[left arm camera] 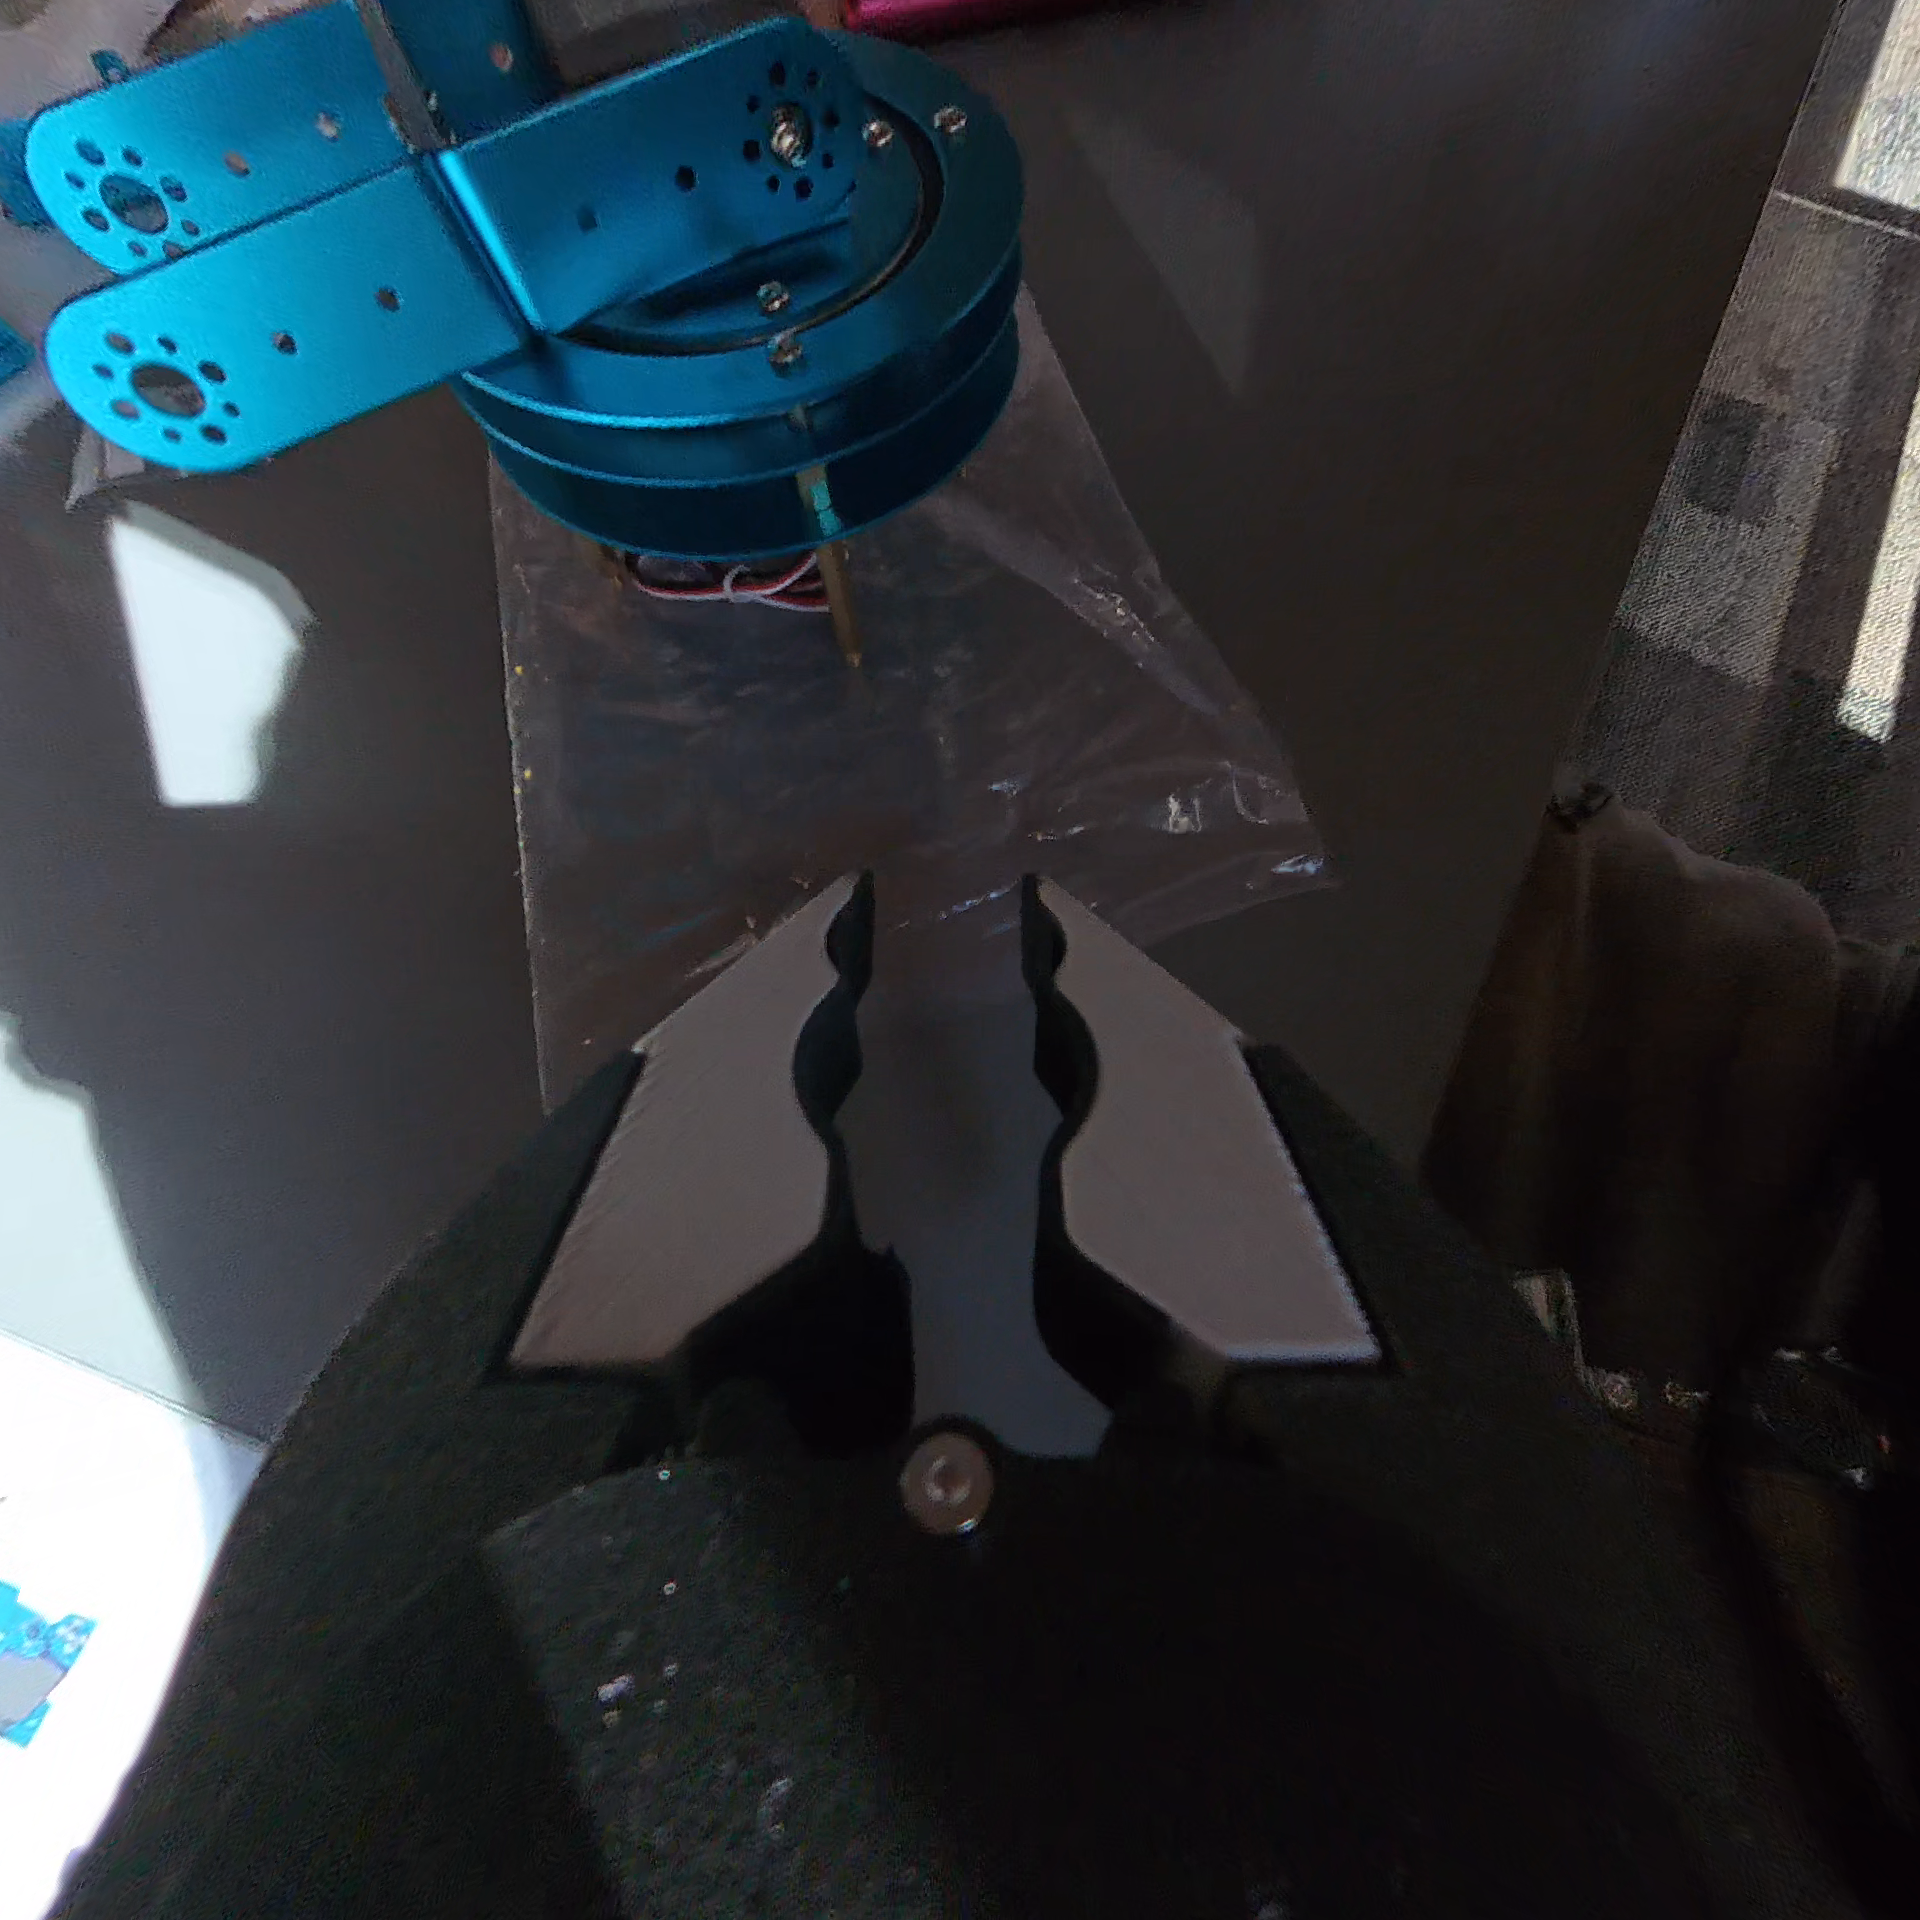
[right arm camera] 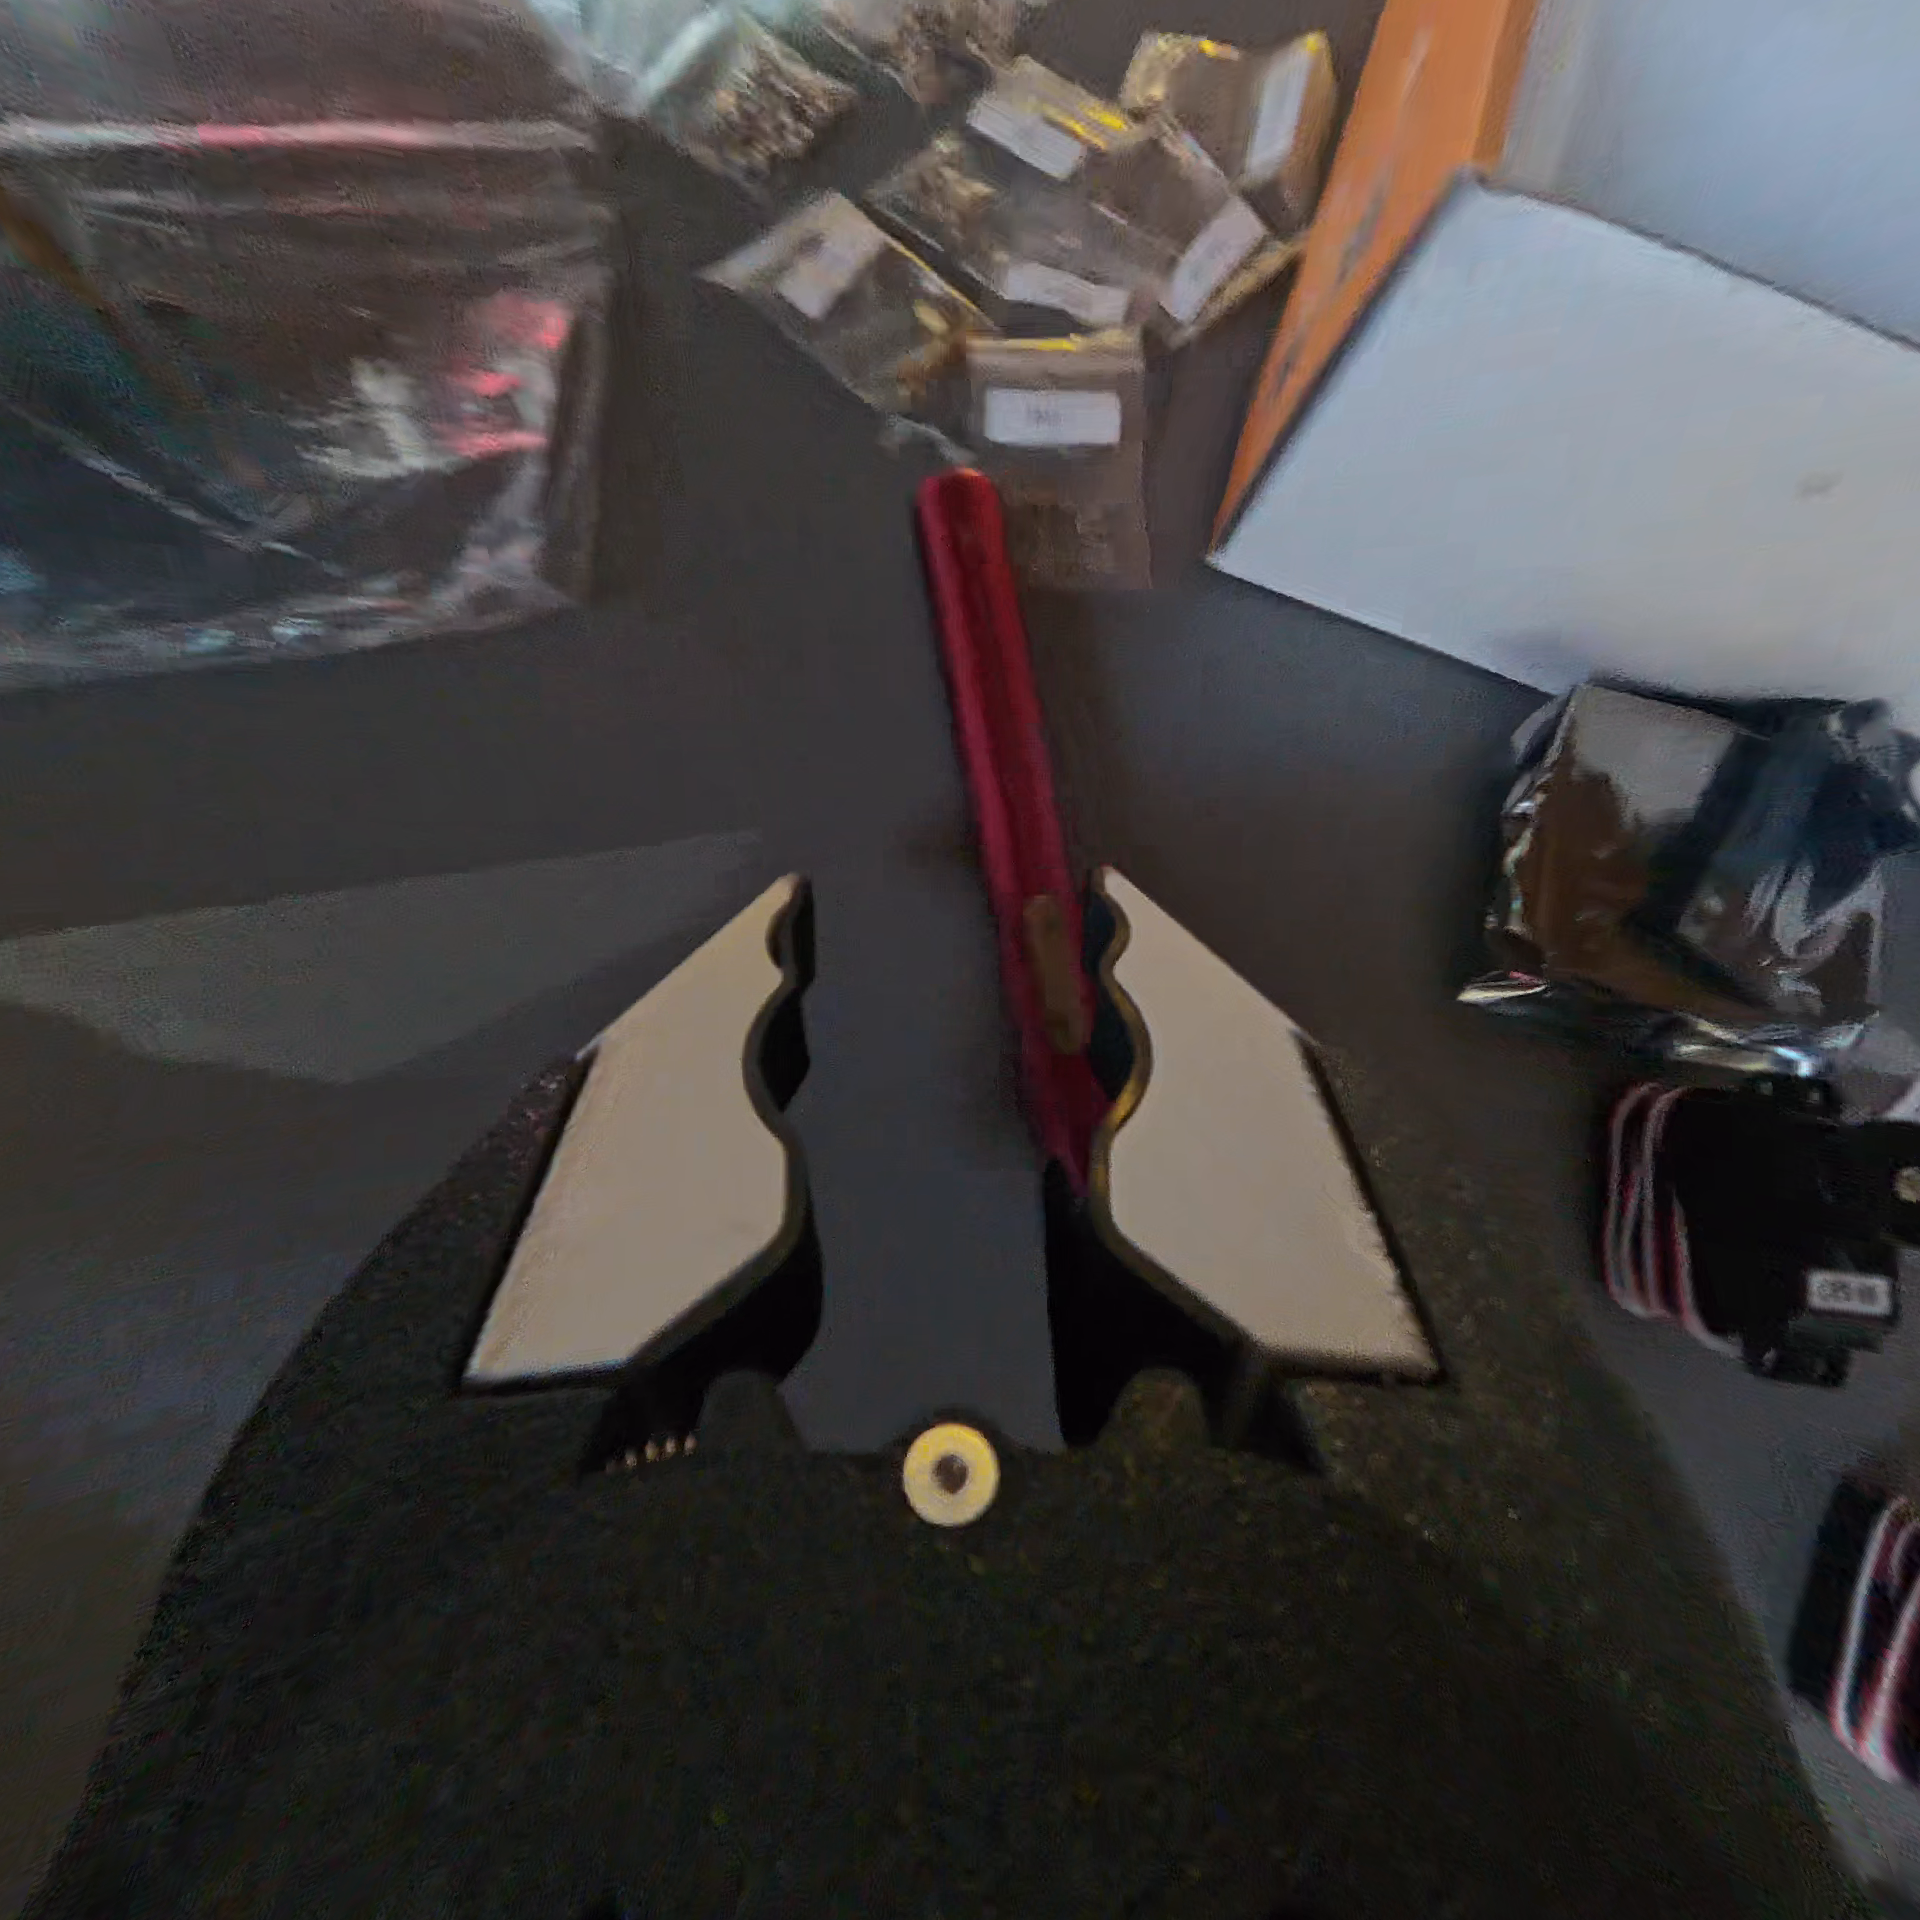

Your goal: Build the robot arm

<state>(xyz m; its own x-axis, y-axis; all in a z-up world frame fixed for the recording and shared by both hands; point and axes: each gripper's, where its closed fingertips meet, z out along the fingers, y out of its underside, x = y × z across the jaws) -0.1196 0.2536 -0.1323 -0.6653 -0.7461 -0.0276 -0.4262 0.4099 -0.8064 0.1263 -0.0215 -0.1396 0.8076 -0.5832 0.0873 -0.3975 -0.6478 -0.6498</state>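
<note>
In the left wrist view my left gripper [left arm camera: 945, 883] is open and empty, its jaws a little apart over a dark table [left arm camera: 1299, 416]. Ahead of it stands a blue metal turntable base with two perforated blue bracket arms [left arm camera: 727, 312], on brass standoffs over a clear plastic bag [left arm camera: 935, 748]. In the right wrist view, which is blurred, my right gripper [right arm camera: 951, 883] is open. A red rod-shaped tool [right arm camera: 982, 707] lies lengthwise between the jaws, close against the right finger [right arm camera: 1226, 1143]. A small brown piece [right arm camera: 1055, 966] sits on it. The jaws do not clamp it.
Right wrist view: an orange and white box [right arm camera: 1558, 447] at the right, several small labelled bags [right arm camera: 1039, 291] at the back, a black foil-wrapped packet [right arm camera: 1704, 852], and black servos with striped wires [right arm camera: 1766, 1247]. Left wrist view: white paper [left arm camera: 208, 665] at the left, table edge at the right. The grippers' ends are close to 35 cm from one another.
</note>
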